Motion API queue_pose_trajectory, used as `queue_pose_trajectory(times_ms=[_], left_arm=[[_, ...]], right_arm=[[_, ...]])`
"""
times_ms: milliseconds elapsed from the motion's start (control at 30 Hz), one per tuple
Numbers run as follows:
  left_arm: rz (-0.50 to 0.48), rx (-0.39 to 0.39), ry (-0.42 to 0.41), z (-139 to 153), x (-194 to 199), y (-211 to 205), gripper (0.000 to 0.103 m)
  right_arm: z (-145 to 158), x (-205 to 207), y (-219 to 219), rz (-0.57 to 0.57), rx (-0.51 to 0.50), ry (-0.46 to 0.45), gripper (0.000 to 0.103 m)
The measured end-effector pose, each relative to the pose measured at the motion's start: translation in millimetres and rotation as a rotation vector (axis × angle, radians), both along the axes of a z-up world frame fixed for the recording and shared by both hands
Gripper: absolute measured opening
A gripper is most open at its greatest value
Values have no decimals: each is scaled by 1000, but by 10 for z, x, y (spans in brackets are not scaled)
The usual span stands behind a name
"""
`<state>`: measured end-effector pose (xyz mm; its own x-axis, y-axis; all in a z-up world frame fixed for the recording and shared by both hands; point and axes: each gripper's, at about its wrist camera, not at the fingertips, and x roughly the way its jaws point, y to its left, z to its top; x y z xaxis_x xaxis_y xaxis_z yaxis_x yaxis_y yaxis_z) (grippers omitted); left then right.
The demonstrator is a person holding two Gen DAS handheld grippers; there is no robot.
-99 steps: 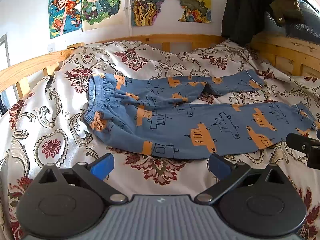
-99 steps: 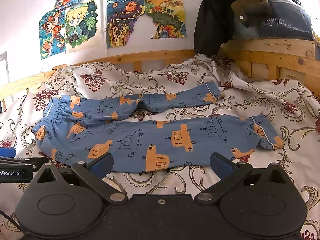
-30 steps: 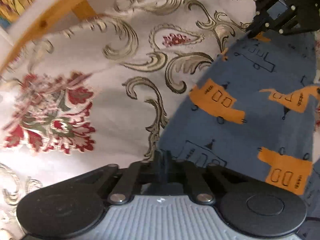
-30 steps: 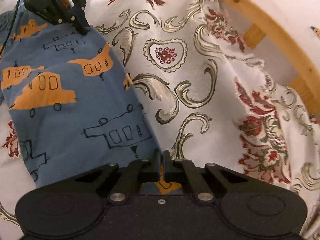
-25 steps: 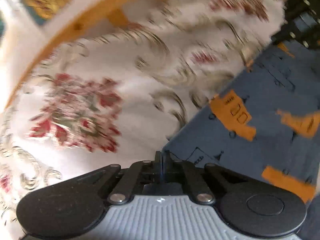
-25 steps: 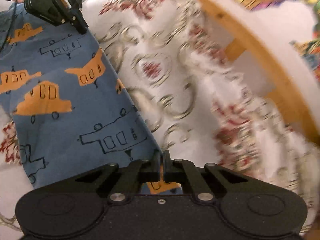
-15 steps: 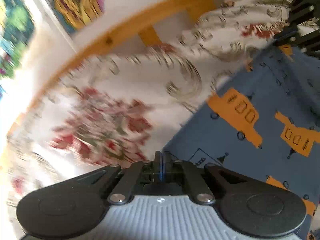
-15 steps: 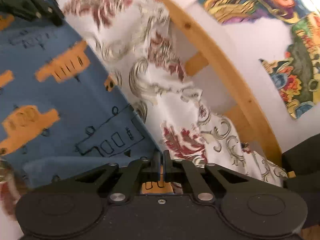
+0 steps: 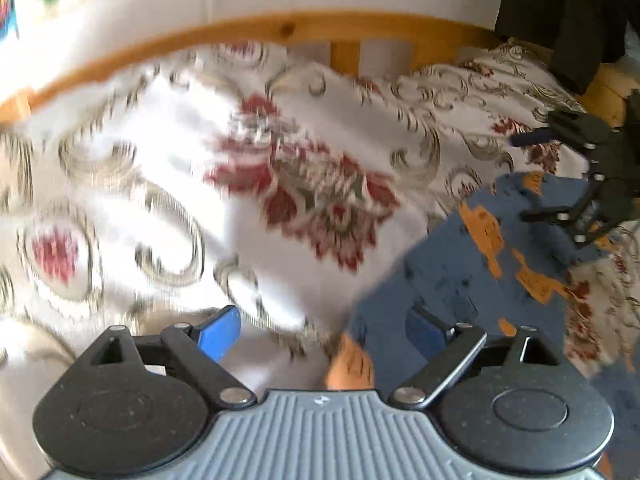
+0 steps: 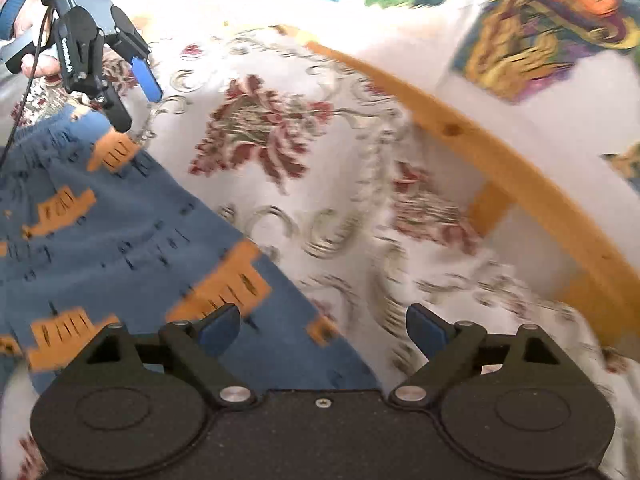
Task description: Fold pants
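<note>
Both views are smeared by motion blur, but the main layout reads clearly. The left gripper (image 9: 322, 330) has its blue-padded fingers spread wide with nothing between them; the blue pants (image 9: 472, 264), printed with orange vehicles, lie under and beside its right finger on the floral bedspread (image 9: 168, 184). The right gripper (image 10: 322, 330) is likewise spread apart and empty, its left finger over the pants (image 10: 100, 224) and its right finger over bare bedspread (image 10: 360, 184). The pants lie flat on the bed, their long edge running diagonally between the two grippers. In the right wrist view the left gripper (image 10: 138, 92) shows at the far end of the fabric, one finger tip at or just above the pants' corner, with a hand (image 10: 28, 40) in a blue sleeve cuff holding its handle. In the left wrist view the right gripper (image 9: 532, 178) sits over the far end of the garment. A wooden bed rail (image 9: 256, 34) curves behind the bedspread, with colourful posters (image 10: 552, 28) on the white wall and dark clothing (image 9: 568, 20) hanging at the right.
</note>
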<state>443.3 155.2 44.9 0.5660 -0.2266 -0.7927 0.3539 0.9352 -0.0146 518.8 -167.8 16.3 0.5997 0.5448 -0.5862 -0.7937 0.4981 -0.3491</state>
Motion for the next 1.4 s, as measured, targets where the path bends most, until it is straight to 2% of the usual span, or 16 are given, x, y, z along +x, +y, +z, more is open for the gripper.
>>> queue_pose_trajectory(times_ms=[200, 333, 433, 467, 533, 567, 600, 700, 767, 833, 867, 900, 933, 1000, 1300, 1400], left_arm=[[-83, 101, 117, -157, -62, -77, 83], [-57, 73, 161, -234, -38, -55, 83], [-42, 62, 167, -245, -12, -37, 80], [-40, 65, 169, -248, 0, -35, 75], [-24, 93, 175, -260, 32, -38, 55], [-20, 104, 175, -257, 38, -36, 33], [-14, 113, 179, -264, 41, -40, 21], [-36, 130, 166, -260, -24, -72, 14], [-45, 166, 130, -251, -80, -118, 14], [-38, 168, 112, -253, -98, -139, 14], [-32, 167, 111, -260, -97, -152, 14], [-31, 173, 109, -267, -100, -161, 14], [-38, 185, 106, -273, -110, -172, 14], [-50, 211, 98, -283, -120, -186, 14], [-49, 208, 76, -318, -135, -165, 14], [-57, 214, 61, -307, -156, -174, 12]], right_arm=[[38, 234, 294, 93, -27, 136, 75], [34, 265, 448, 132, -90, 173, 60], [-5, 311, 520, 129, -130, 211, 44], [-18, 323, 538, 127, -137, 226, 37], [-33, 294, 569, 126, -154, 225, 29], [-31, 263, 582, 126, -163, 211, 23], [-20, 224, 584, 129, -164, 200, 20], [40, 135, 543, 106, -146, 175, 14], [70, 98, 511, 73, -123, 166, 14], [79, 70, 505, 43, -116, 141, 25], [74, 58, 508, 23, -116, 120, 46], [70, 47, 507, 5, -116, 98, 56], [69, 44, 504, 6, -117, 91, 54], [61, 59, 507, 7, -133, 81, 38], [16, 296, 605, 61, -216, 197, 34], [-16, 283, 614, 62, -217, 207, 9]])
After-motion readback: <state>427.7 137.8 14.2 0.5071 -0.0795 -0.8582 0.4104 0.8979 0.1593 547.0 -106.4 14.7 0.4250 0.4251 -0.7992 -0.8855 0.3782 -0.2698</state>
